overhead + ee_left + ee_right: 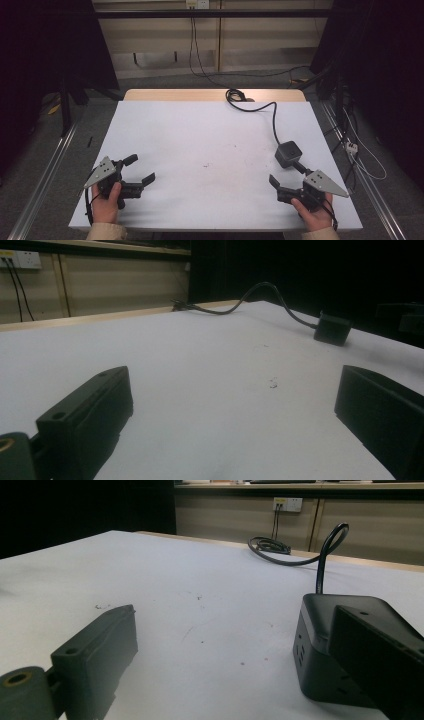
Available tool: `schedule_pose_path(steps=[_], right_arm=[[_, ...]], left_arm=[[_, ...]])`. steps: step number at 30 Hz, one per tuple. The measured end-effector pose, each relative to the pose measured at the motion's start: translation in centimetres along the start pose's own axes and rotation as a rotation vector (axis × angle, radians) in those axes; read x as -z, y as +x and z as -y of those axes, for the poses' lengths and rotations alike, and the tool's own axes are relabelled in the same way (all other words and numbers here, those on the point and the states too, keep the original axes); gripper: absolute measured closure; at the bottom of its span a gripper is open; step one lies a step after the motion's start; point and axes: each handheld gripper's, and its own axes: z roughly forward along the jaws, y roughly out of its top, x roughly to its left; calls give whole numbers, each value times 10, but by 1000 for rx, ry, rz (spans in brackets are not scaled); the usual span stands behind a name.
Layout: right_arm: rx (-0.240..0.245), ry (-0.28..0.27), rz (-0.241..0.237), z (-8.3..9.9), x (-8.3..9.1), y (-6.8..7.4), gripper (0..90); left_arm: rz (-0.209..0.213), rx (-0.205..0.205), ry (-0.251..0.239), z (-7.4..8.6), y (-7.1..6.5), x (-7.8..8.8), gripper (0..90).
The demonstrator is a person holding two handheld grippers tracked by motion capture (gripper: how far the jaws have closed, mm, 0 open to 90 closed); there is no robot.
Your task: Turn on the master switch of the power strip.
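Note:
A black cube-shaped power socket [288, 153] sits on the white table [200, 130] at the right, and its black cable [260, 106] runs to the far edge. My right gripper [286, 173] stands open just in front of the cube, with nothing between its jaws. In the right gripper view the cube [312, 650] lies close behind the right jaw, outside the open right gripper [230, 625]; I cannot tell whether they touch. My left gripper [141, 168] is open over bare table at the near left. From the left gripper [235, 385] the cube [332, 329] lies far off.
The cable coils [270, 545] near the table's far wooden edge [215, 94]. A wall socket [287, 503] with plugged leads is behind it. Dark stands and loose wires [357, 150] flank the table on the floor. Small marks [235, 147] dot the middle of the table.

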Motion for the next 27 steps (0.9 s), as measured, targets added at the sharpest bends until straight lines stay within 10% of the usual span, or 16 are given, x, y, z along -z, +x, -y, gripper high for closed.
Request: schedule_pose_path(steps=[27], right_arm=[[16, 16, 27, -8, -12, -14, 95]], left_arm=[[5, 6, -3, 0, -1, 0, 18]])
